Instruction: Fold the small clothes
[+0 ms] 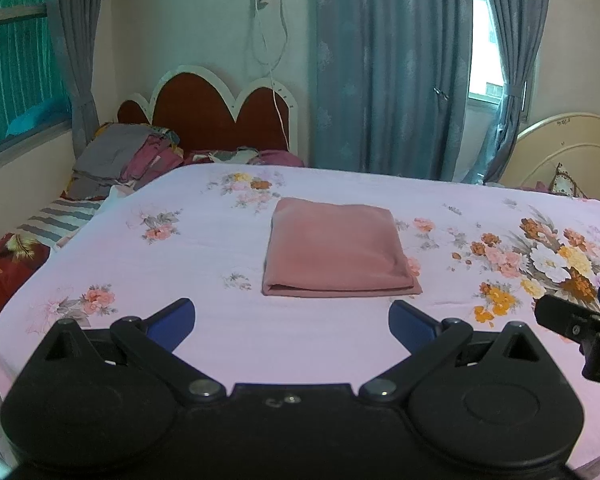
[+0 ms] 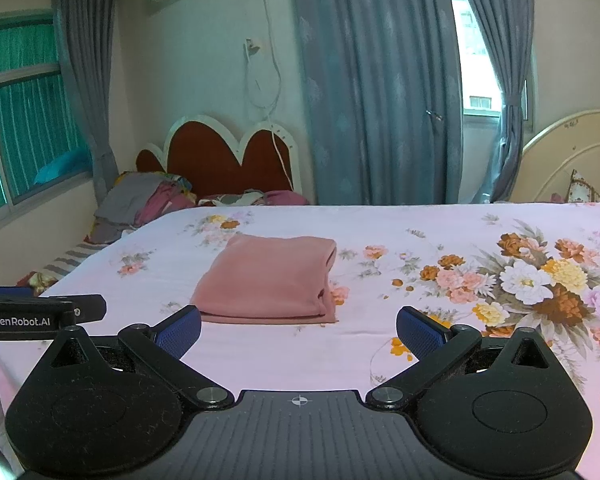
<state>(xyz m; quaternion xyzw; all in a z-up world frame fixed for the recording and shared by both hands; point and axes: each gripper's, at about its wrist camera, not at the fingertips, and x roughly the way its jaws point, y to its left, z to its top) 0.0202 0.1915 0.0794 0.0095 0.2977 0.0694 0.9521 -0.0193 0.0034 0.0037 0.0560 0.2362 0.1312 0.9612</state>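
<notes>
A pink garment lies folded into a neat rectangle on the floral bedsheet, its folded edge toward me. My left gripper hovers open just short of that near edge, nothing between its blue pads. In the right wrist view the same pink garment sits ahead and left of centre. My right gripper is open and empty, a little short of the garment's near right corner. The right gripper's body shows at the left view's right edge.
A pile of grey and maroon clothes lies at the far left by the red headboard. Blue curtains hang behind the bed. A cream headboard stands at the far right. The bedsheet spreads wide to the right.
</notes>
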